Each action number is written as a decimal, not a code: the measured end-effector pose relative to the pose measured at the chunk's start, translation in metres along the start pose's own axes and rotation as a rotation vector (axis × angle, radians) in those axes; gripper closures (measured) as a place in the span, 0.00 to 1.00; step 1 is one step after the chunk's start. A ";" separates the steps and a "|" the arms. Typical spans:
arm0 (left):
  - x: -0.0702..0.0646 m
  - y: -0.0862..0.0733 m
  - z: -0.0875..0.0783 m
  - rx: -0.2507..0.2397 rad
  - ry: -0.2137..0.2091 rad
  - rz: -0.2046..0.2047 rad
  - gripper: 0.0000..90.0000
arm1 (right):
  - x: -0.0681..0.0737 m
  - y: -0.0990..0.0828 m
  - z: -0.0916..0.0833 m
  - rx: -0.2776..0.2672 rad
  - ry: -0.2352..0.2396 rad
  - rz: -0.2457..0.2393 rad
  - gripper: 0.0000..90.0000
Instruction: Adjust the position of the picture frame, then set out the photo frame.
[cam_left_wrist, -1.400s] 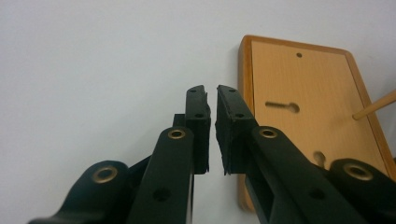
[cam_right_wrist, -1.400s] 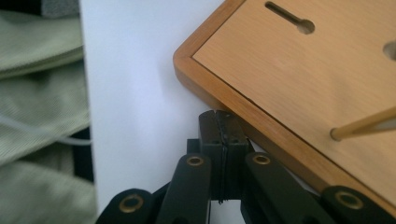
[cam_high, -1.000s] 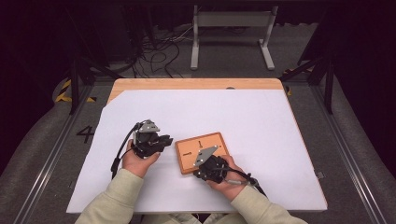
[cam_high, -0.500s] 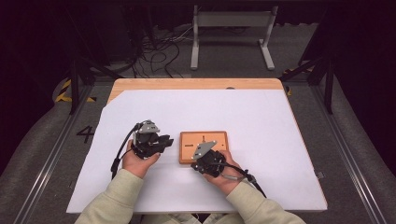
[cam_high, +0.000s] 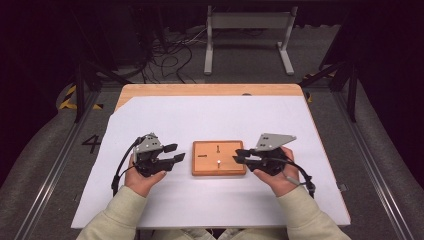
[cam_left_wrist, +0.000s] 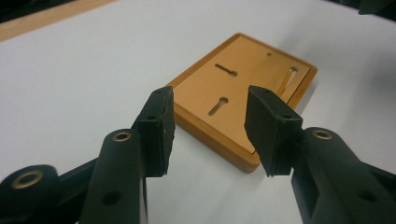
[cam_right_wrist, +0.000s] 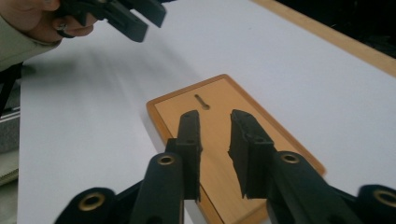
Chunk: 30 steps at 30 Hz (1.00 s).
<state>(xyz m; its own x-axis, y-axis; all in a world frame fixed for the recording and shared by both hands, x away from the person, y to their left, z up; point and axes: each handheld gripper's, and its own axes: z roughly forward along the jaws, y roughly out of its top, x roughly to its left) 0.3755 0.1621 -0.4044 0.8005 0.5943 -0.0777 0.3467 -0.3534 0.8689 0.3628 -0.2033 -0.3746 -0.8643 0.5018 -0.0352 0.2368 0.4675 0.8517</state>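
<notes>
Since the earlier frame, the right claw (cam_high: 239, 155) has lifted off the wooden board (cam_high: 218, 158) to its right edge; both claws have just been opening, empty. White tabletop (cam_high: 210, 117) carries the board between them; left claw (cam_high: 176, 153) stands apart.

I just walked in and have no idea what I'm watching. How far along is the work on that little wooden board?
The wooden board lies flat on the white sheet, held by nothing. The left gripper and right gripper flank it, jaws just opening with nothing between them. Its slots look empty, so a handling step seems over; what remains is unclear.
</notes>
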 end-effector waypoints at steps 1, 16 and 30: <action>0.000 0.000 -0.002 -0.014 0.002 0.002 0.57 | -0.005 -0.002 -0.008 -0.015 -0.007 0.009 0.77; 0.003 0.000 0.000 -0.082 0.047 -0.006 0.48 | -0.045 -0.026 -0.054 -0.117 -0.137 0.114 0.63; -0.017 0.013 0.022 -0.084 -0.045 0.018 0.43 | -0.056 -0.035 -0.061 -0.127 -0.188 0.143 0.59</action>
<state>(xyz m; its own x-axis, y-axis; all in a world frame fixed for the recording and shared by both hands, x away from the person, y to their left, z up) 0.3776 0.1317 -0.4021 0.8279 0.5548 -0.0823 0.2916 -0.3005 0.9081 0.3755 -0.2919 -0.3706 -0.7258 0.6879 0.0037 0.2826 0.2933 0.9133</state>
